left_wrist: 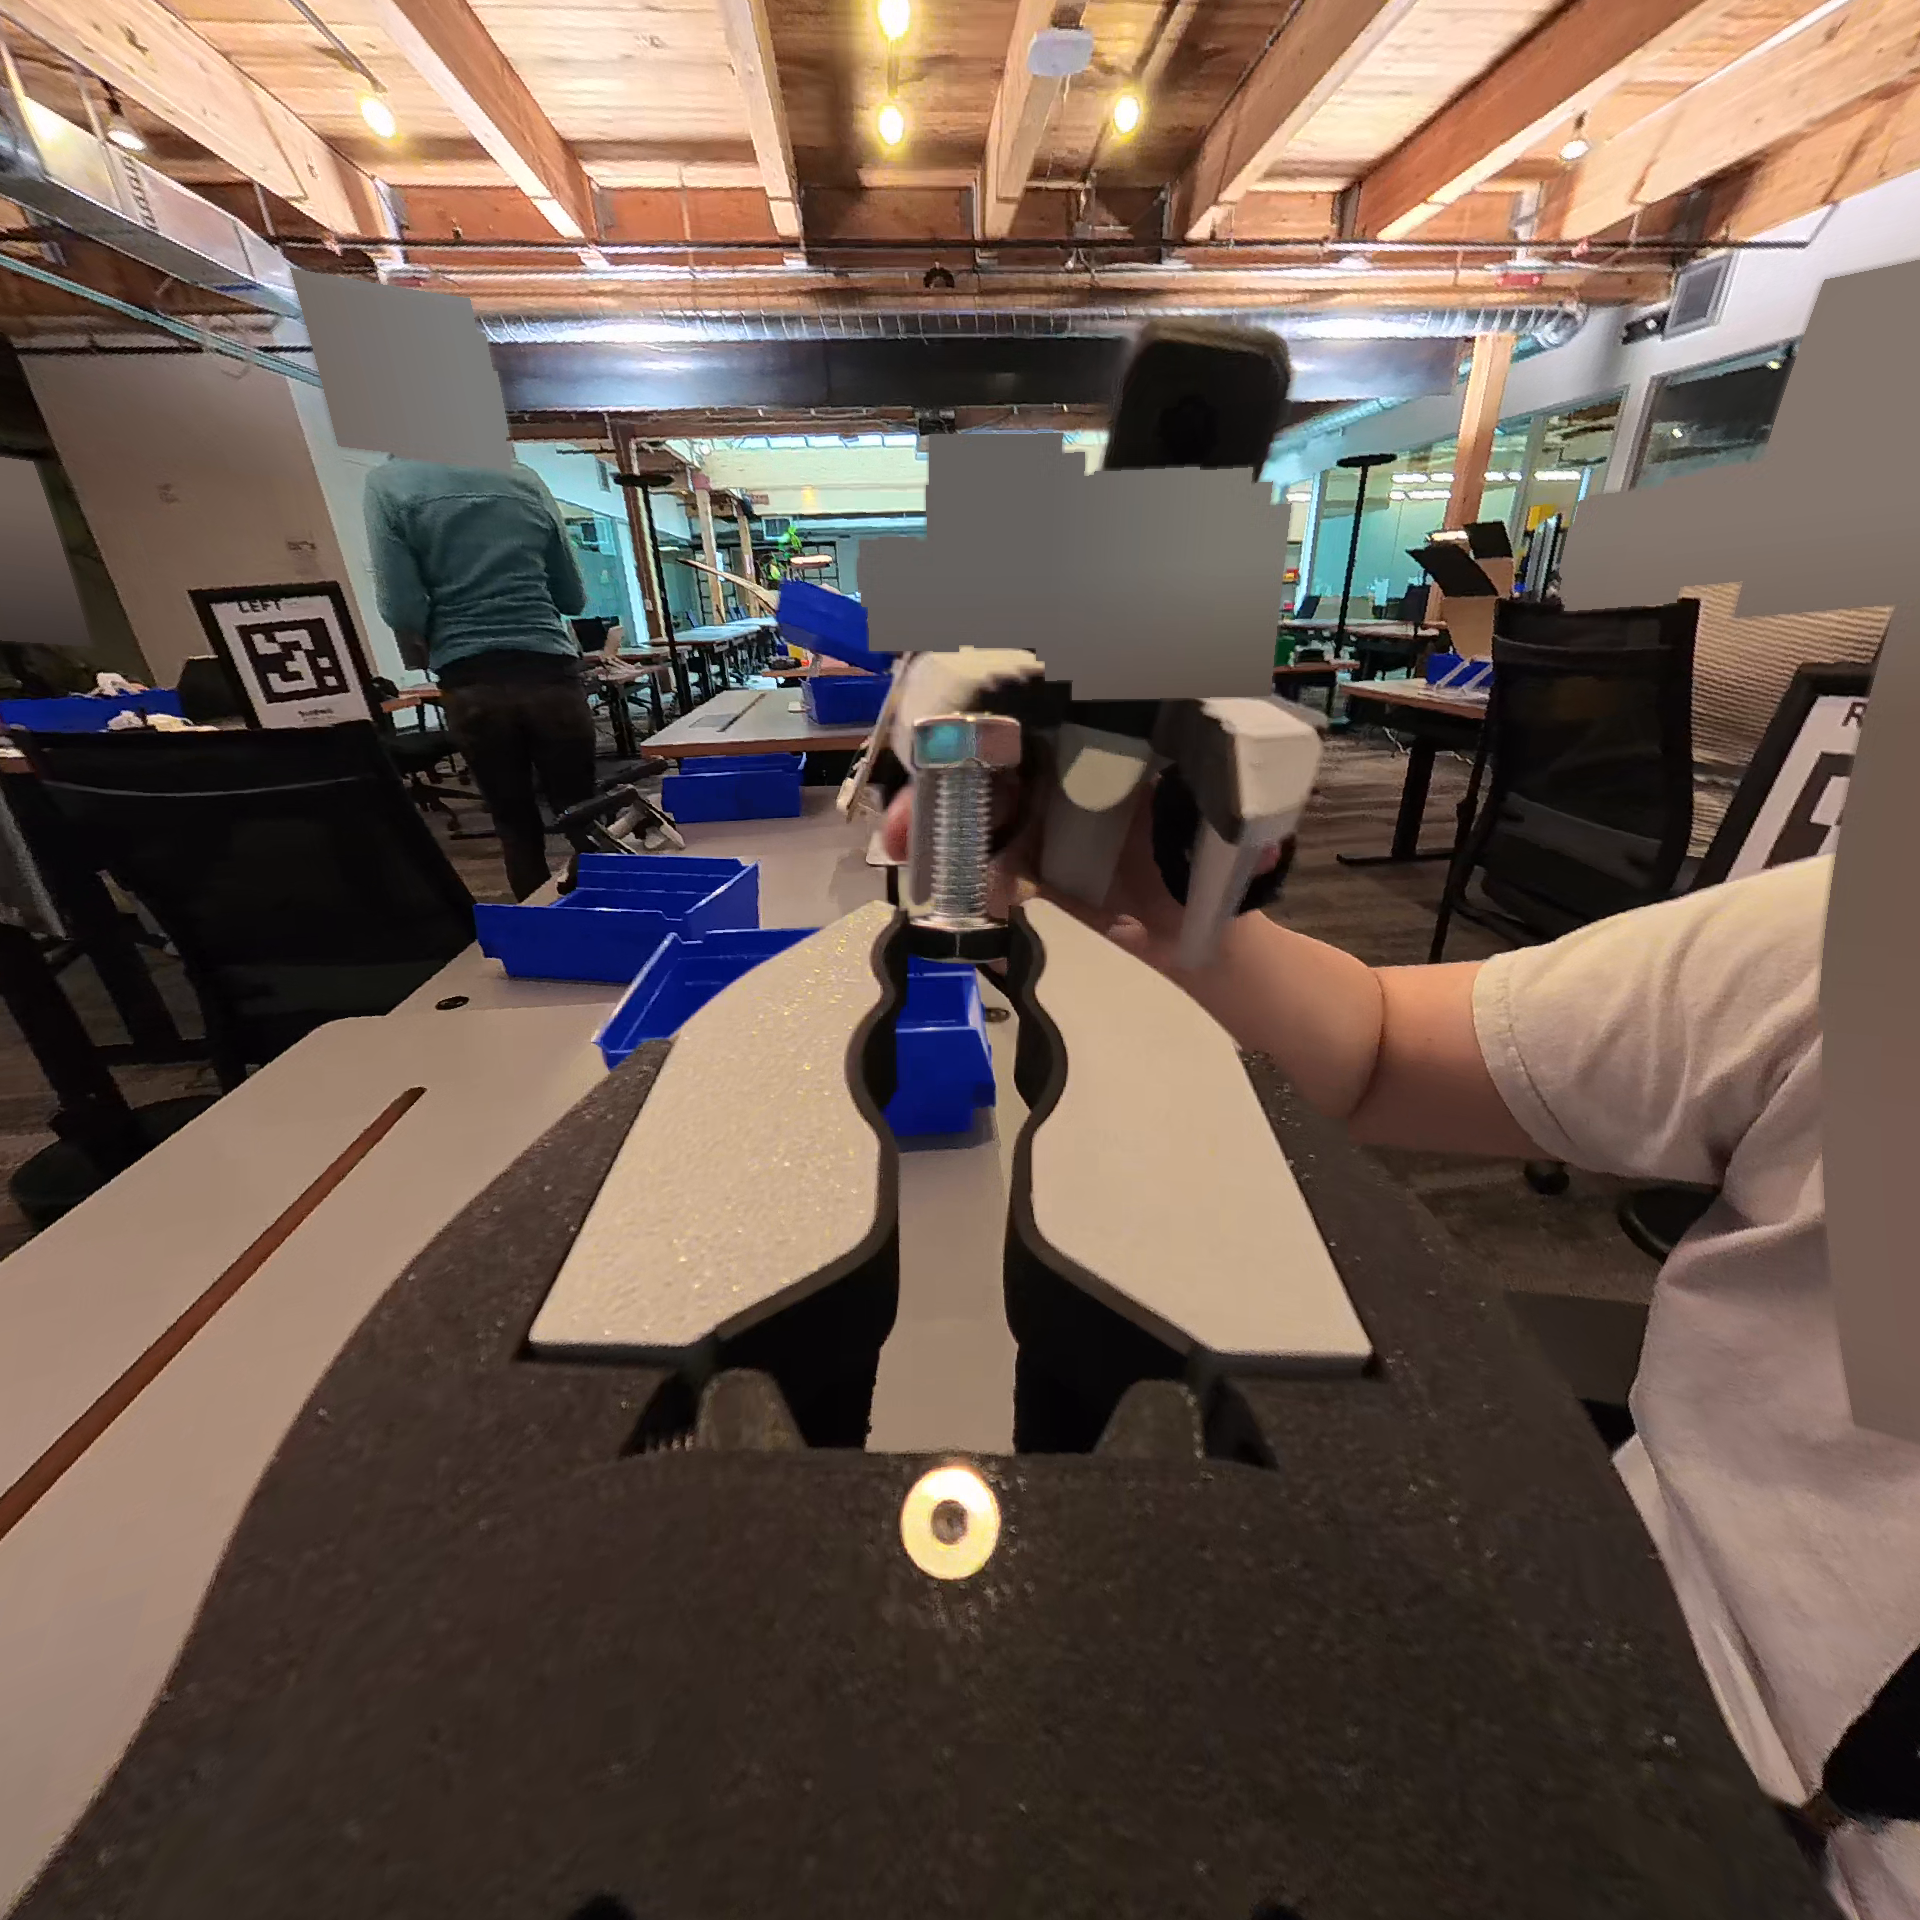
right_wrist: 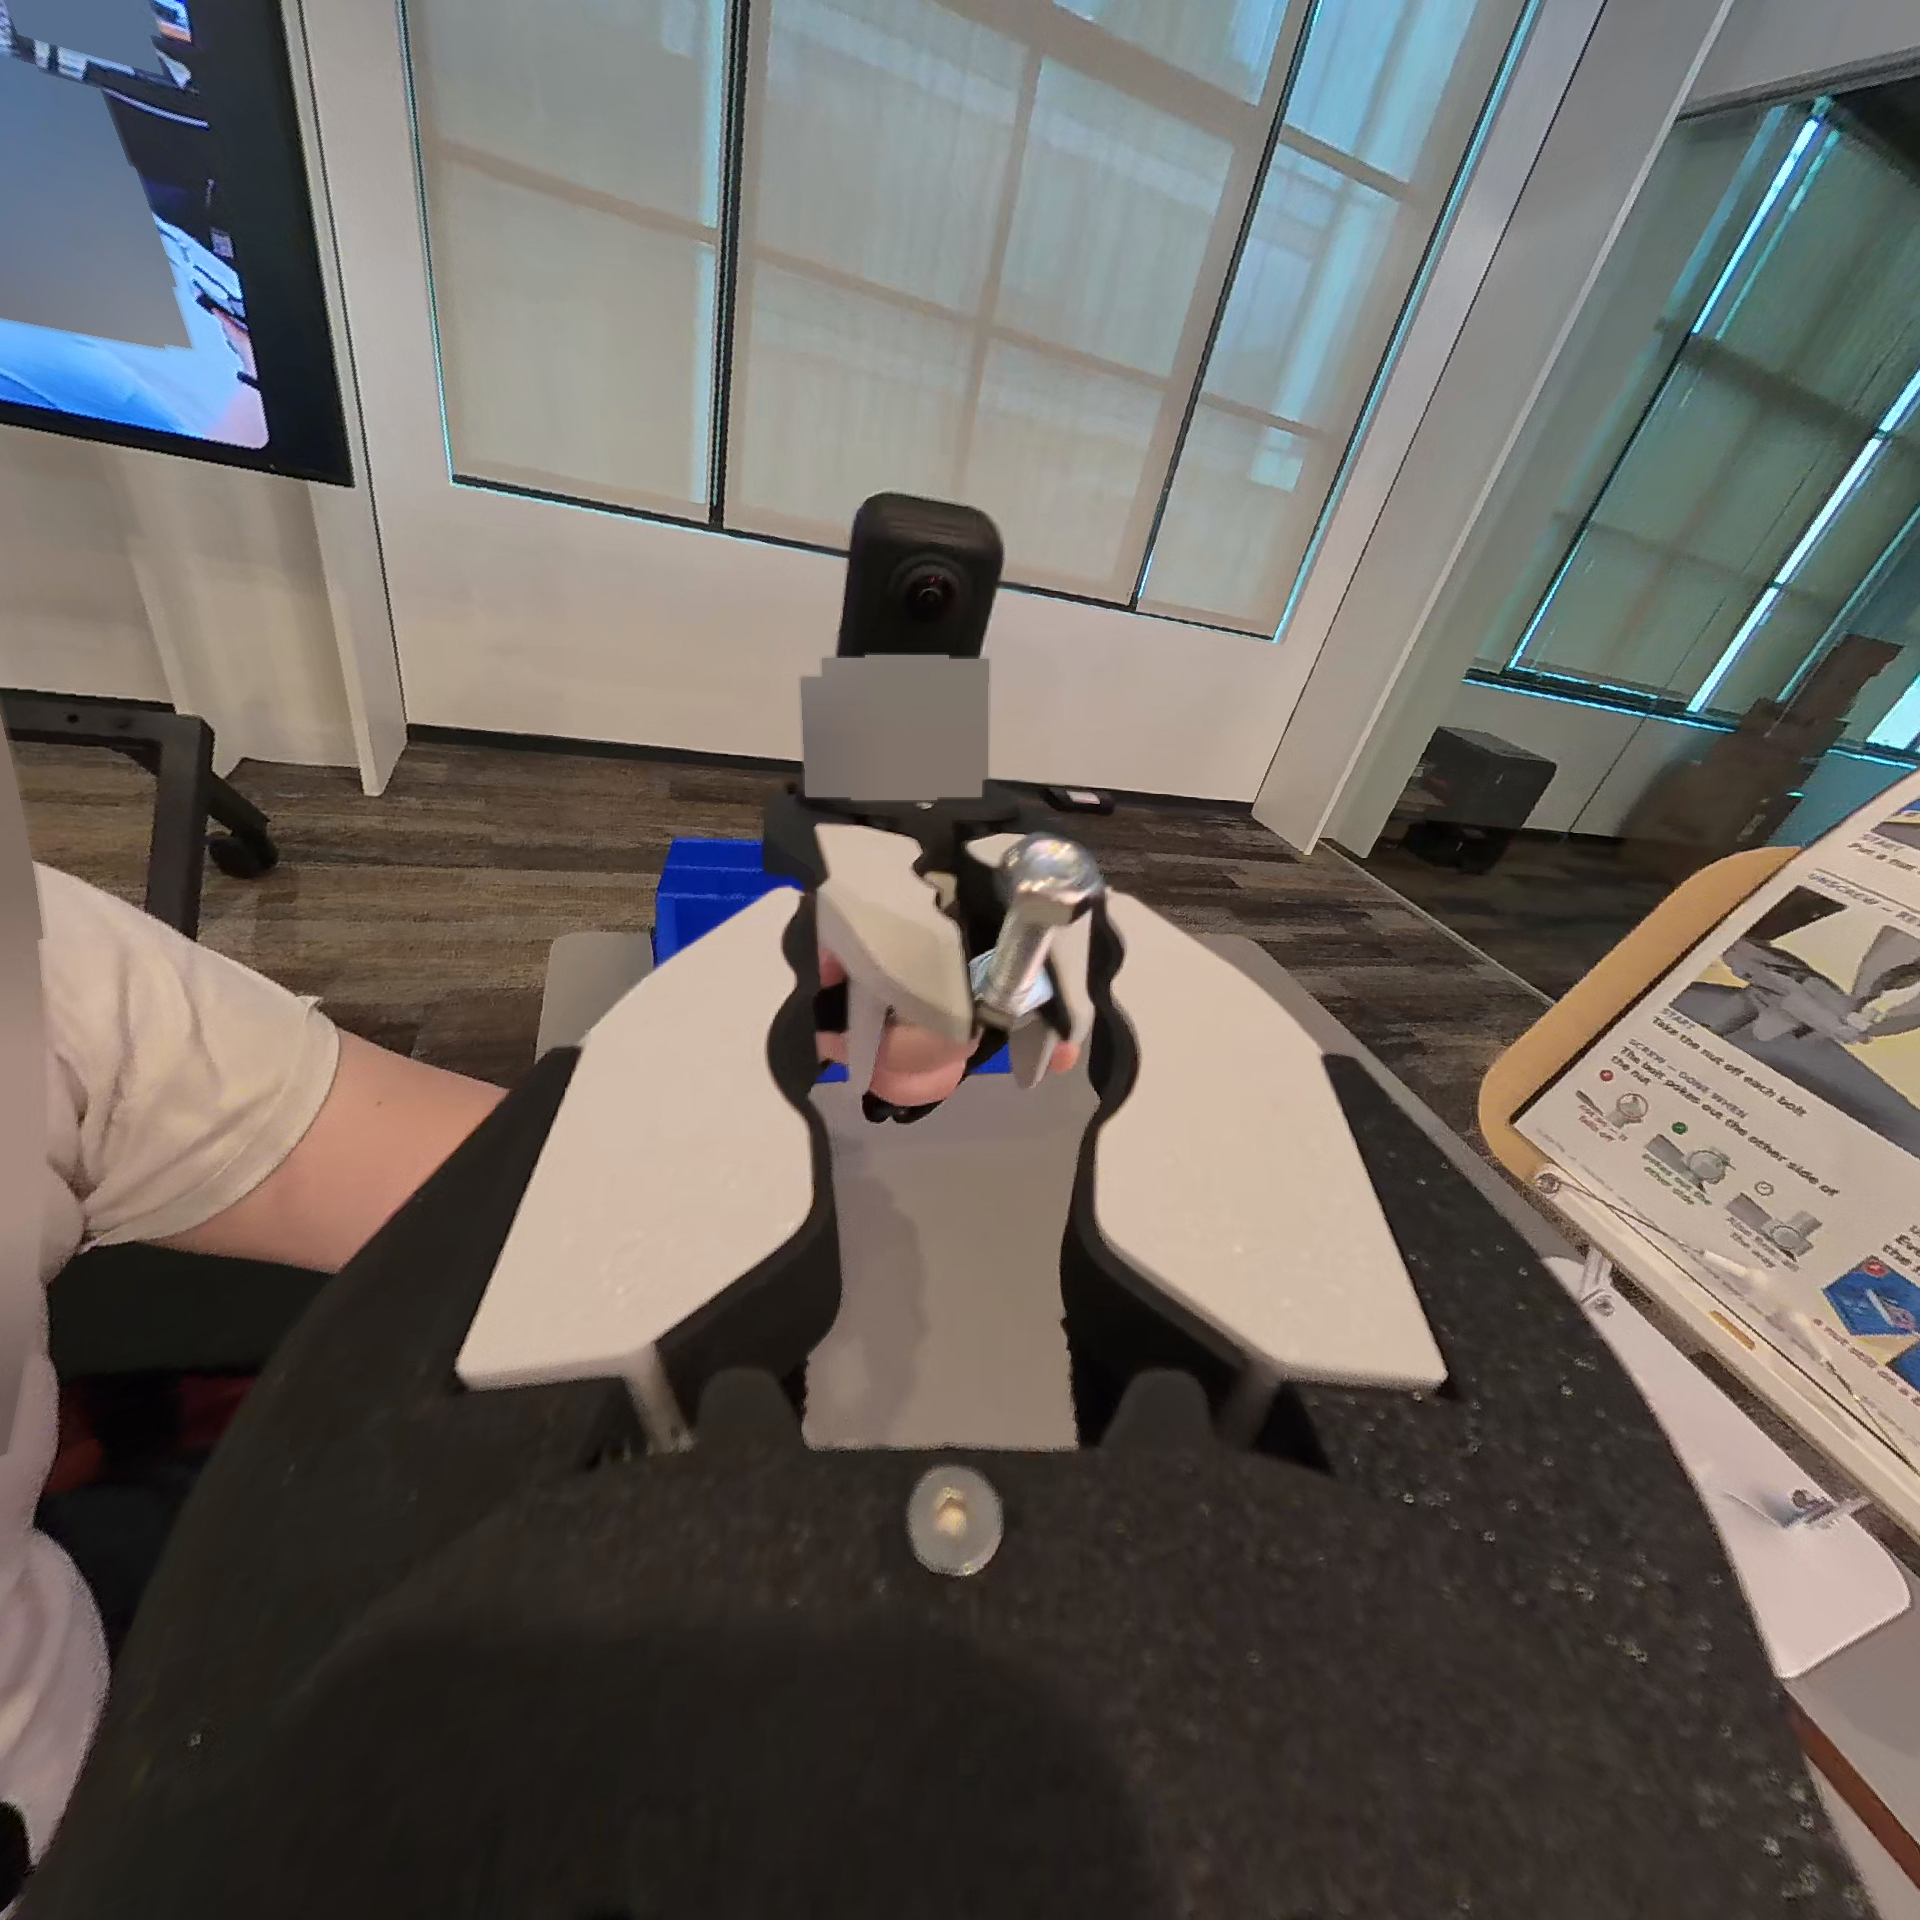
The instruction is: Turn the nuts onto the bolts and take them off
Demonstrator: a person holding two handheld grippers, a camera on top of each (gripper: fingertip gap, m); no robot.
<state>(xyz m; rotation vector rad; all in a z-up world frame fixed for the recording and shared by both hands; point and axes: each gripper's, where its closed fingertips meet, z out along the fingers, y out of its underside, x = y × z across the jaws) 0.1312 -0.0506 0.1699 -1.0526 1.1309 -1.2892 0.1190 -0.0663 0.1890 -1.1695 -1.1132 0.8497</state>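
**Two grippers meet at one bolt**

My left gripper (left_wrist: 951,930) is up in the air, and its two grey fingers (left_wrist: 769,1122) are pinched on a dark nut (left_wrist: 948,943) right at their tips. A shiny silver bolt (left_wrist: 961,821) stands straight up out of that nut, with its flat head on top and its threads showing.

In the right wrist view, my right gripper (right_wrist: 951,935) has its fingers (right_wrist: 665,1153) spread wide. The bolt (right_wrist: 1023,935) sits in the gap near the right finger tip, leaning a little. I cannot tell if that finger touches it. The nut (right_wrist: 1003,1003) is at the low end of the bolt, clamped in the tips of the left gripper (right_wrist: 992,1013), which points back at me with a black camera (right_wrist: 920,577) on top.

A hand (left_wrist: 1101,883) holds the right gripper (left_wrist: 1132,800) just behind the bolt in the left wrist view.

Below the grippers is the grey worktop (left_wrist: 208,1195) with blue bins (left_wrist: 623,914) on it. An instruction sheet (right_wrist: 1745,1122) lies on the right side in the right wrist view. Farther back a person (left_wrist: 473,644) stands near other desks.
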